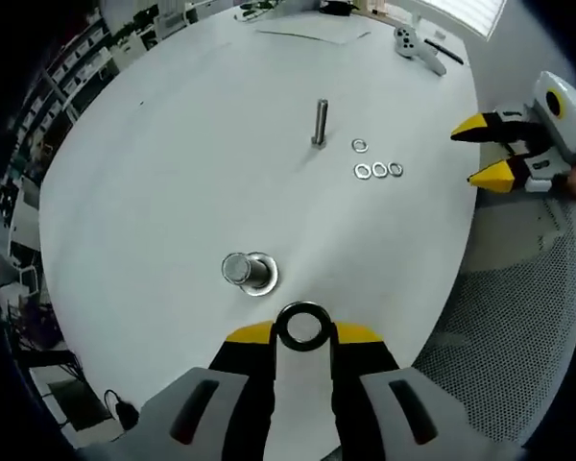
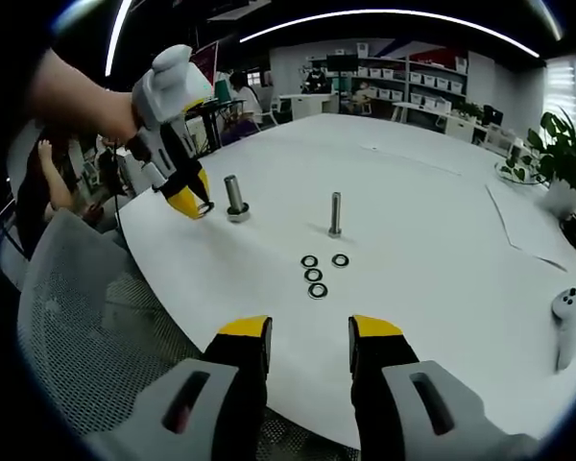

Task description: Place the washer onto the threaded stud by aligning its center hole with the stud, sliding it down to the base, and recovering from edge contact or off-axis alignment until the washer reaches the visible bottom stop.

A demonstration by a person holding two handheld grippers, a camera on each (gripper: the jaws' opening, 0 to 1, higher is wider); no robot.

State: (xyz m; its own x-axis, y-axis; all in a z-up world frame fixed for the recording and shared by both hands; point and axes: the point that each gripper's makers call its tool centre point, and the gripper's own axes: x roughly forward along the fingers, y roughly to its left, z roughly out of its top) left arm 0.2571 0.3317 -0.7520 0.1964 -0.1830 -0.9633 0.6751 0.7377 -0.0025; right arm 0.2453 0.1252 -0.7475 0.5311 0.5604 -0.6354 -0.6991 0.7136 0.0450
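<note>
My left gripper (image 1: 302, 332) is shut on a steel washer (image 1: 302, 326), held flat between its yellow tips just short of a thick stud with a flanged base (image 1: 246, 271). In the right gripper view that same gripper (image 2: 196, 206) hangs beside the stud (image 2: 235, 197), washer (image 2: 204, 207) at its tip. A thinner threaded stud (image 1: 320, 122) (image 2: 335, 213) stands upright farther out on the white table (image 1: 173, 163). Several loose washers (image 1: 378, 170) (image 2: 314, 275) lie near it. My right gripper (image 2: 309, 334) is open and empty at the table edge; in the left gripper view the right gripper (image 1: 482, 152) enters from the right.
A white controller (image 1: 418, 43) (image 2: 568, 317) rests near the far table edge. A mesh chair (image 2: 86, 317) (image 1: 518, 327) stands beside the table. A potted plant (image 2: 566, 158) is at the right. People sit at the left (image 2: 48, 182), with shelves behind.
</note>
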